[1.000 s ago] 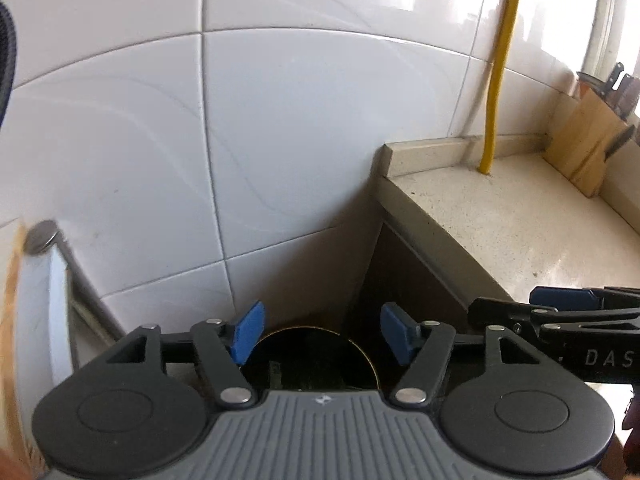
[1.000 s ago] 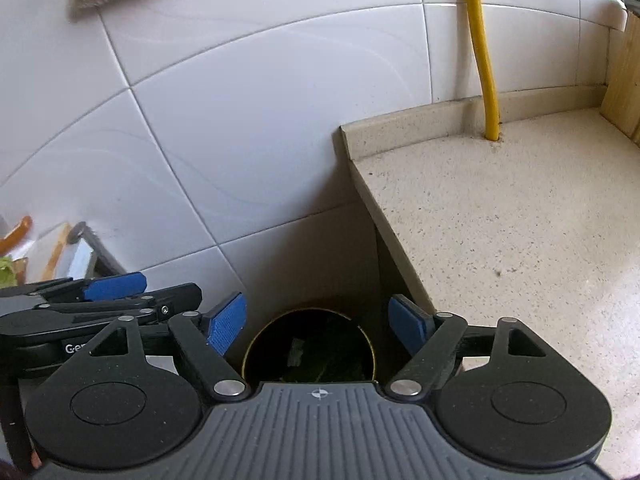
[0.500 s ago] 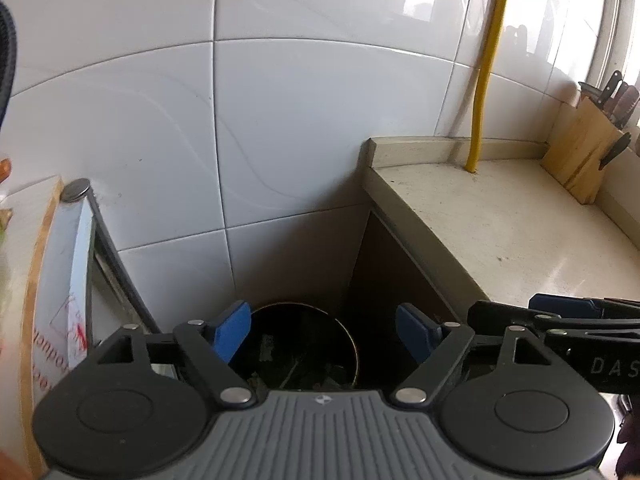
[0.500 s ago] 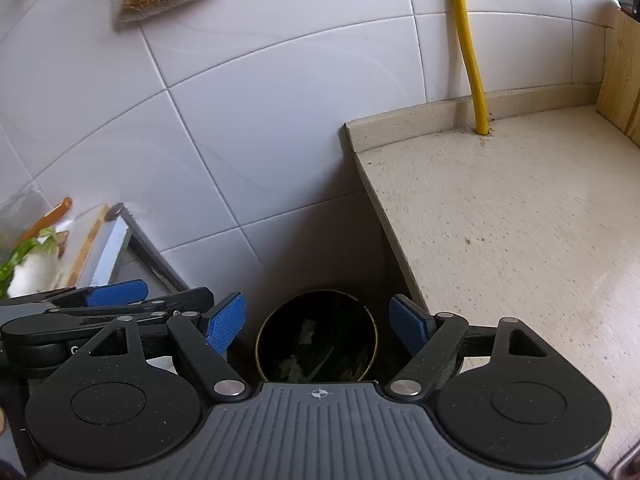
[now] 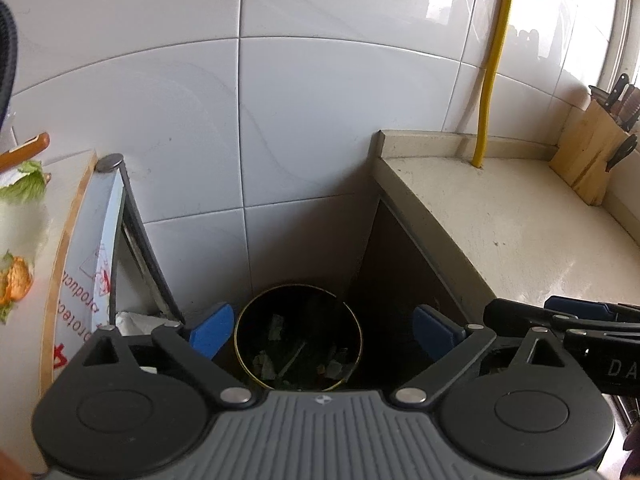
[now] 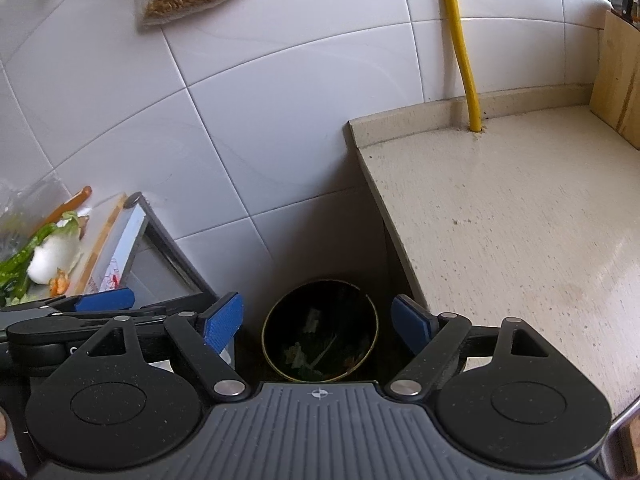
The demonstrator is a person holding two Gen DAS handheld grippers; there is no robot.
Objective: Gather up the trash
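Both grippers have risen since a second ago, fingers wide and empty, left (image 5: 322,330) and right (image 6: 318,322); the bin (image 5: 298,338) sits far below between them; likely fetching more trash.

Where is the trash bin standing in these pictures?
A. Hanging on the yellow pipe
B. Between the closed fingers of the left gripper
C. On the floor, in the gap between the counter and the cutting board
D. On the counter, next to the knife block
C: the bin sits low in the dark gap left of the counter, below both open grippers.
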